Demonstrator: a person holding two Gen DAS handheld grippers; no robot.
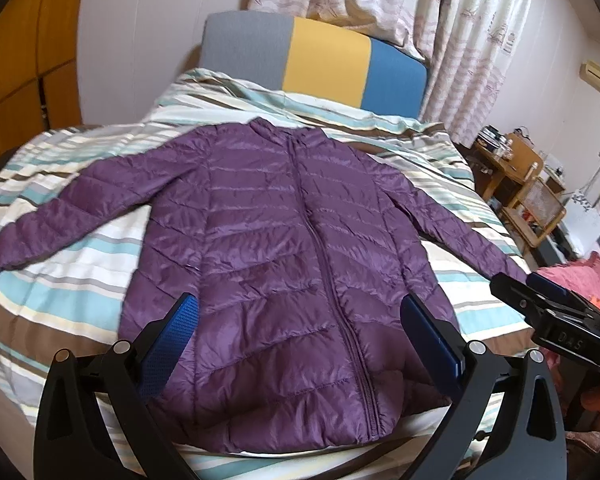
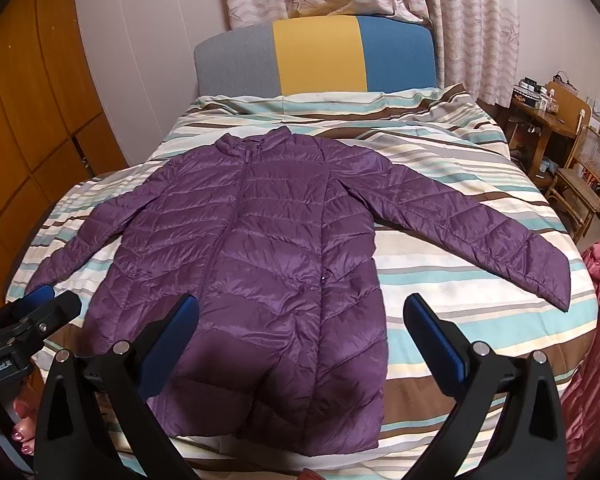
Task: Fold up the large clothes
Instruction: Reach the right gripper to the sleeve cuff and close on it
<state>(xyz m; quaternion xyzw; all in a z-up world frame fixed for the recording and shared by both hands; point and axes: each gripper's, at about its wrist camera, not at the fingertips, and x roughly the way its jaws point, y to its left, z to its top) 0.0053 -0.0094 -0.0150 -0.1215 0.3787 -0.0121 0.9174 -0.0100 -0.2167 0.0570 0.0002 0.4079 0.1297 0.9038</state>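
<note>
Fingers (image 1: pixel 432 336), both pairs: spread wide, mine, holding nothing. Purple jacket (image 1: pixel 284 264): flat, zipped, sleeves out, on striped bed (image 1: pixel 80 264). Step: none folded yet. Next, I judge: grip one sleeve (image 2: pixel 480 224), carry it across.

Purple jacket (image 2: pixel 260 256) flat on striped bed (image 2: pixel 460 280), hand-held gripper (image 2: pixel 300 344) open

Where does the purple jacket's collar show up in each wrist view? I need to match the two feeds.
Left wrist: the purple jacket's collar sits upper centre, slightly left of the middle, just below the headboard.
Right wrist: the collar sits upper centre-left, with more striped bedding between it and the headboard.
Shared landmark: the grey, yellow and blue headboard behind the collar in both.
</note>
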